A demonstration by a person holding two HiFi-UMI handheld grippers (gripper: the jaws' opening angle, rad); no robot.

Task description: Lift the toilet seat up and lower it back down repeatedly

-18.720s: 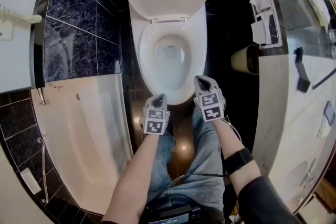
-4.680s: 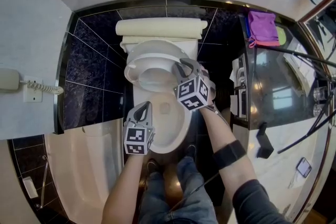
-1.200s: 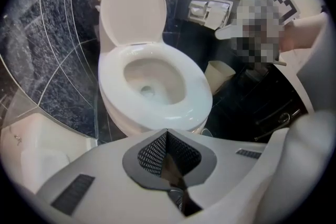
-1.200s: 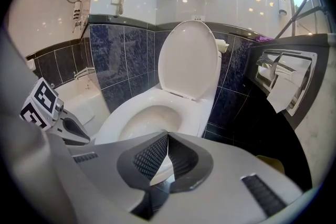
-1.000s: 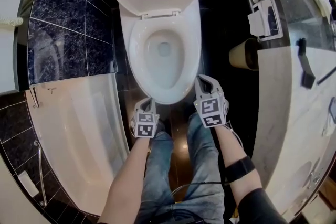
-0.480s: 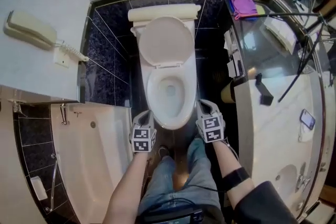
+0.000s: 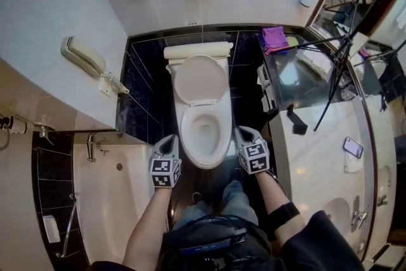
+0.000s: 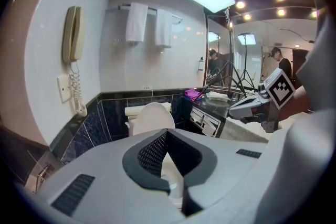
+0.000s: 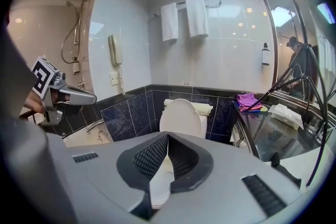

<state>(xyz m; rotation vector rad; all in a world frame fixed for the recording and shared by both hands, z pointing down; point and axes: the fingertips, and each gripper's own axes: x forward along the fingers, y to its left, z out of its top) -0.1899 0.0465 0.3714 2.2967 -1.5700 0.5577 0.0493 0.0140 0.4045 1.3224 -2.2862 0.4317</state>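
Two tools hang low in the head view, one at each side of the toilet bowl (image 7: pixel 204 134), and neither touches it.

At the far left a wall phone (image 7: pixel 82 55) with a coiled cord sits on the pale wall. Below it the bathtub (image 7: pixel 104 200) runs along the dark tiles.

Next comes my left gripper (image 7: pixel 169 143), just off the left front of the bowl. Its own view shows me the two jaws brought together at the tips, with nothing between them.

In the middle, the toilet seat (image 7: pixel 186 130) looks to lie flat on the bowl's rim. The lid (image 7: pixel 200 80) stands upright against the tank (image 7: pixel 196 49).

My right gripper (image 7: pixel 242 134) sits just off the right front of the bowl. Its jaws are pressed together too, and they hold nothing.

Further right, a purple cloth (image 7: pixel 275 38) lies at the back end of the counter (image 7: pixel 317 155). A tripod (image 7: pixel 336 66) leans over the glossy top, and a smartphone (image 7: pixel 353 147) rests near the right edge.
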